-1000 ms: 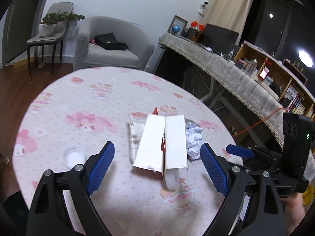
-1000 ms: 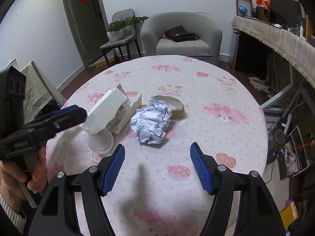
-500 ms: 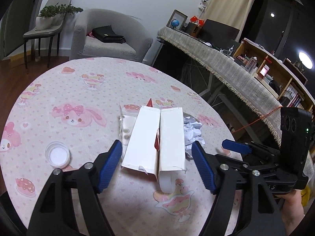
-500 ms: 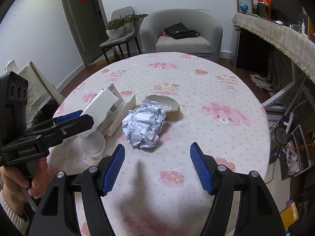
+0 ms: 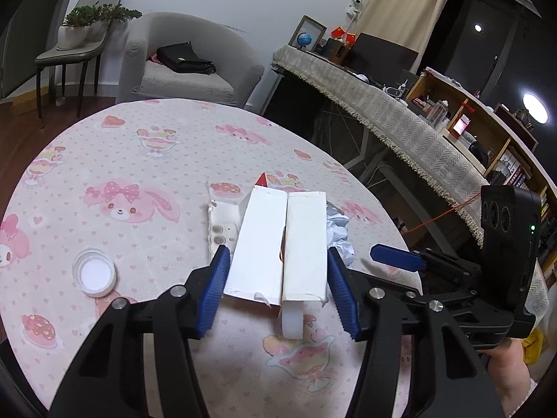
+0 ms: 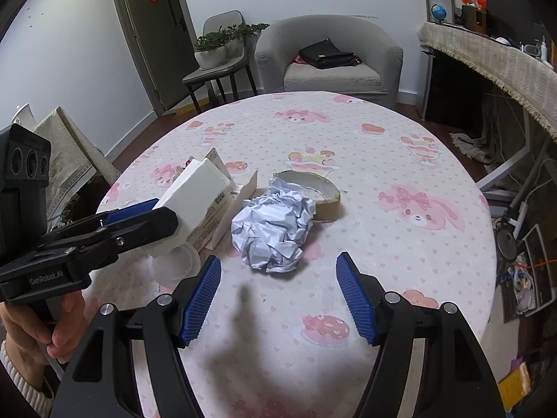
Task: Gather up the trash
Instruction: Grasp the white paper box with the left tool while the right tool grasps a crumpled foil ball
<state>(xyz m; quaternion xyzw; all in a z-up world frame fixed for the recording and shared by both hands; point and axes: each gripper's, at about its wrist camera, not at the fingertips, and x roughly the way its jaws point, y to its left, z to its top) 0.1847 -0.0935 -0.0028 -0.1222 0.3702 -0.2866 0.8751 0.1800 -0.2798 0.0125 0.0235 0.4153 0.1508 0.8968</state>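
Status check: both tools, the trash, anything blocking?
Left tool just been closing, pads flanking white carton. Right tool open, empty, short of crumpled paper. Nothing blocking.

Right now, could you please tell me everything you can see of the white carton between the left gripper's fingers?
The white carton looks like torn-open cardboard, split lengthwise into two plain white panels with ragged near edges. Small print shows on one side in the right wrist view, and a red tip pokes out at its far end. It lies tilted over a white round lid and a flat white tray, beside the crumpled paper ball. The left gripper has just been closing, its blue pads at both sides of the carton.
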